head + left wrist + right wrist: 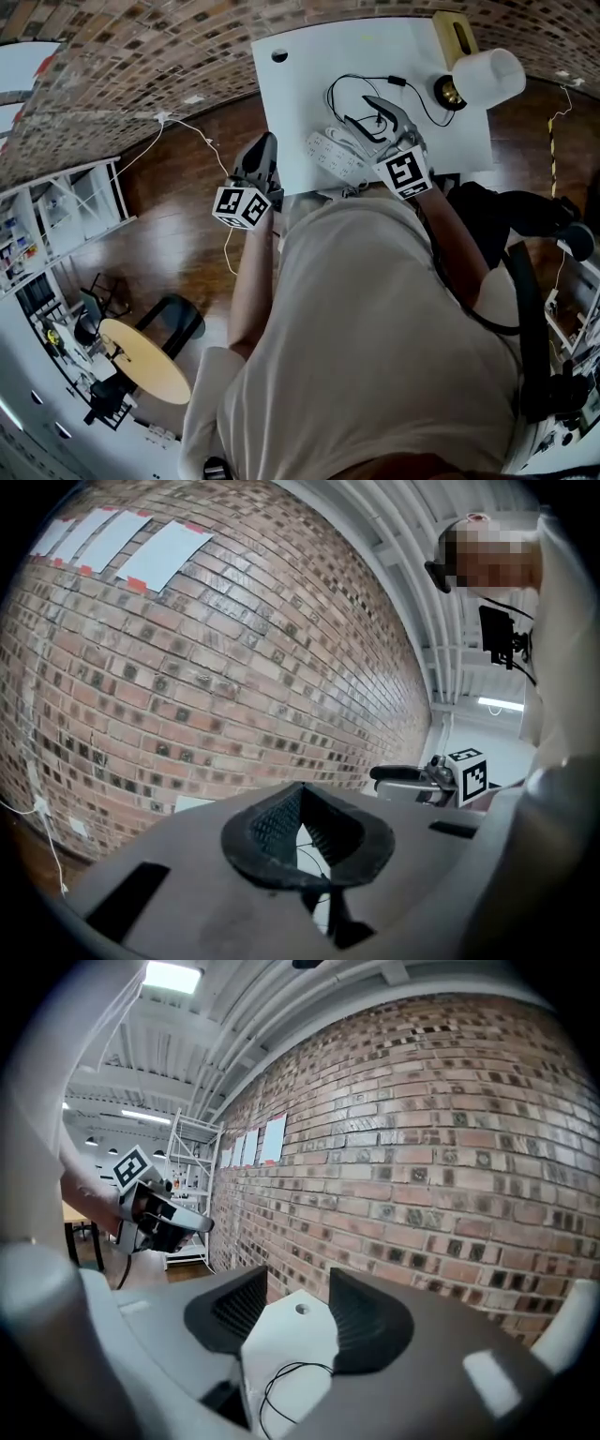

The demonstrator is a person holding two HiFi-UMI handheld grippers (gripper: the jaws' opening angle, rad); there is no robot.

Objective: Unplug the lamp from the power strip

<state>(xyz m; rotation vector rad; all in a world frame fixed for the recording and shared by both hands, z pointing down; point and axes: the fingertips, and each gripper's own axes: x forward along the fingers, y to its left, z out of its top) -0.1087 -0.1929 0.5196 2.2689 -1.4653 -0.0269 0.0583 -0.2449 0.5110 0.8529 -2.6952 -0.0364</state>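
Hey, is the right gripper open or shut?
Open. The right gripper shows its jaws apart in its own view, only white table and black cord visible between them.

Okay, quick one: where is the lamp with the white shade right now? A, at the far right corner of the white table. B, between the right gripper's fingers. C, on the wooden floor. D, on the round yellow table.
A: in the head view the lamp sits at the far right corner of the white table, its black cord trailing back across the tabletop.
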